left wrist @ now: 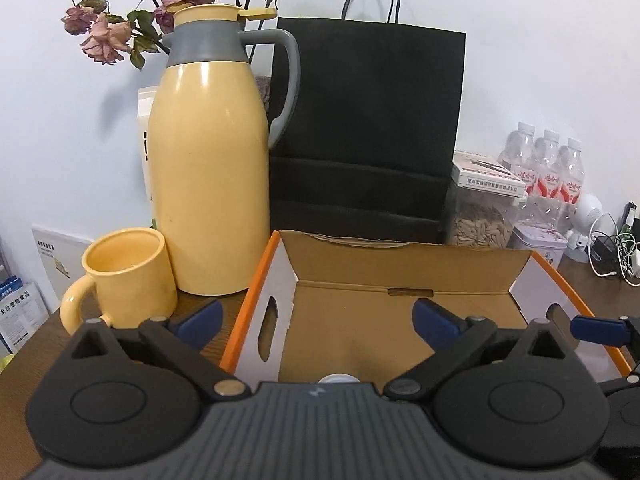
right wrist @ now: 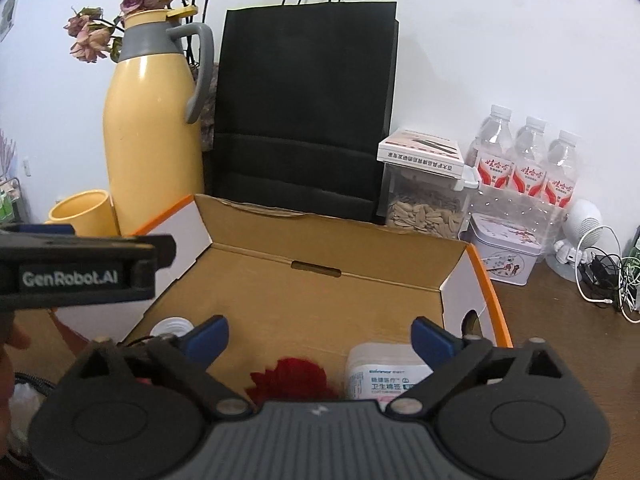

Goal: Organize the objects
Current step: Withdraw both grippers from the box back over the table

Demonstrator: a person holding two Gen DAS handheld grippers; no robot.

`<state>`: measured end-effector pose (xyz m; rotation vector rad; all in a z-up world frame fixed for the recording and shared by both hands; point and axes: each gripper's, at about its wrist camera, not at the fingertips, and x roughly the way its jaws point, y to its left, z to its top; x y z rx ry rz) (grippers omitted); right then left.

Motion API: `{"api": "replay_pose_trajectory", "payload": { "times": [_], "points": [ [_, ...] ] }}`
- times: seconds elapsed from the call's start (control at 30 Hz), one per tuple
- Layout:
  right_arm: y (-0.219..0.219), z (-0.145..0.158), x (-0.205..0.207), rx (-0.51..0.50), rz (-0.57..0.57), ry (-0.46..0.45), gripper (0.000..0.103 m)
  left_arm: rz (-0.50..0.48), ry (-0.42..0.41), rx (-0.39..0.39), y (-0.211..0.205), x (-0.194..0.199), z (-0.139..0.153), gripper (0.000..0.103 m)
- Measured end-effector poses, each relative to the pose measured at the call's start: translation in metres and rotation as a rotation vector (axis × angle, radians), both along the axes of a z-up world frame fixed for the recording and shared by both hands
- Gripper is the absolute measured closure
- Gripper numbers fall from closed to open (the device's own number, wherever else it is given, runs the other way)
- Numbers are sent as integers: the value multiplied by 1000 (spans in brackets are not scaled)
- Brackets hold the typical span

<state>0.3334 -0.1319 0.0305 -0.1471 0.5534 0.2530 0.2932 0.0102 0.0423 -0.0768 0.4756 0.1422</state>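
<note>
An open cardboard box with orange edges [left wrist: 256, 280] [right wrist: 472, 280] stands on the wooden table. In the right wrist view it holds a red flower-like item [right wrist: 296, 376], a white cotton-swab pack [right wrist: 380, 372] and a white round cap [right wrist: 170, 326]. My left gripper [left wrist: 318, 316] is open and empty over the box's near left side. My right gripper [right wrist: 320, 338] is open and empty above the box's near edge. The left gripper's body [right wrist: 80, 268] shows at the left of the right wrist view.
A yellow thermos [left wrist: 208, 168] and yellow mug [left wrist: 128, 276] stand left of the box. A black paper bag [left wrist: 364, 128] stands behind it. At the right are a seed container [right wrist: 424, 208], a tin [right wrist: 504, 248], water bottles [right wrist: 528, 160] and cables [right wrist: 600, 276].
</note>
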Motion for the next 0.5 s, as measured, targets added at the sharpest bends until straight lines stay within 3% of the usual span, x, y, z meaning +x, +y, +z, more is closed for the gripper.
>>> {"api": "replay_pose_trajectory", "payload": {
  "times": [0.33, 0.5],
  "points": [
    [-1, 9, -7, 12, 2, -34, 2, 10, 2, -3, 1, -3, 4, 0],
    [-9, 27, -27, 35, 3, -98, 1, 5, -30, -4, -1, -17, 15, 0]
  ]
}}
